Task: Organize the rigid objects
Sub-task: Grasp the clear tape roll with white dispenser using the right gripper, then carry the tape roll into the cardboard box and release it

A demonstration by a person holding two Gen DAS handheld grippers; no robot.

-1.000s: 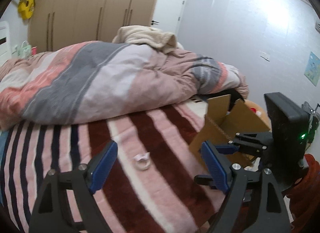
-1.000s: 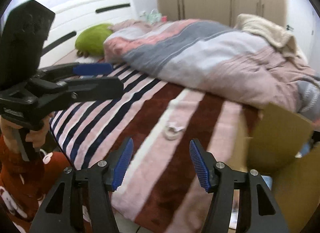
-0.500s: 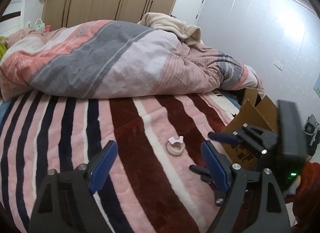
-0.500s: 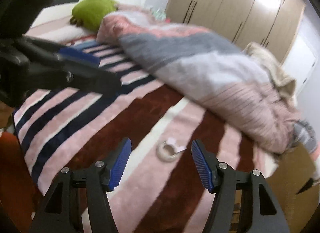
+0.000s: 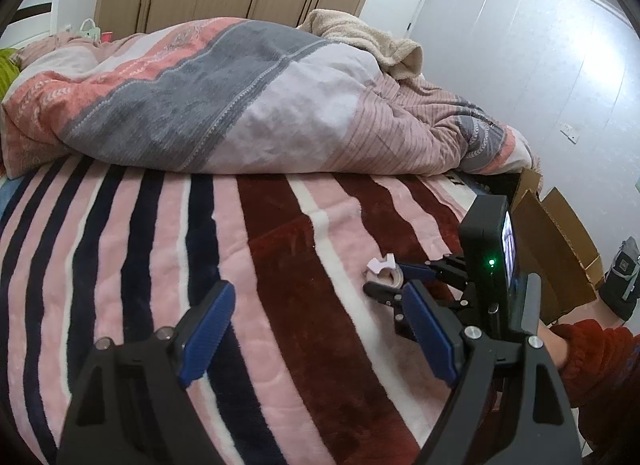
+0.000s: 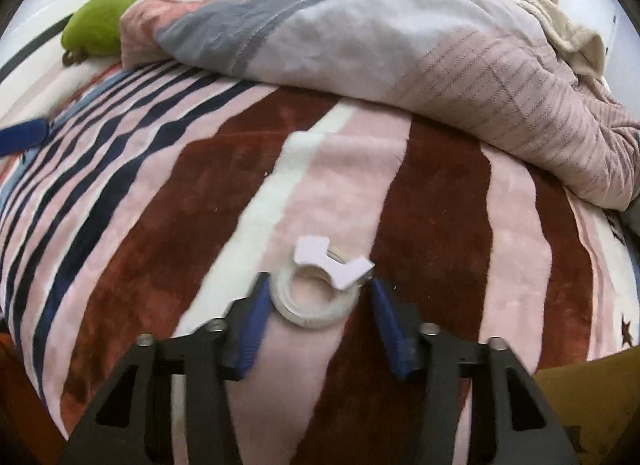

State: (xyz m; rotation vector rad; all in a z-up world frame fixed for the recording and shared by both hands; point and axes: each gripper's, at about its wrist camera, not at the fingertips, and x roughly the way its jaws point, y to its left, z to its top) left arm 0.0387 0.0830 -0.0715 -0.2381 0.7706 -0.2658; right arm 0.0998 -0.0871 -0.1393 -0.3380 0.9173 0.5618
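Tape roll (image 6: 314, 301), white w/ a loose torn end sticking up, lies flat on the striped blanket (image 6: 436, 205) near the bed's edge, between the blue pads of the right tool (image 6: 316, 305). Its jaws are closing; left pad touches the roll, right pad just beside it. Left tool (image 5: 316, 329) hangs wide apart w/ nothing in it.

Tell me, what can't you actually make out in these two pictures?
- Whether the right gripper already presses the tape roll: its jaws are closing around it, but the right wrist view is motion-blurred there.
- Inside of the cardboard box: in the left wrist view the right gripper's body hides it; the right wrist view's edge cuts it off.
- The person: only a red sleeve shows in the left wrist view.
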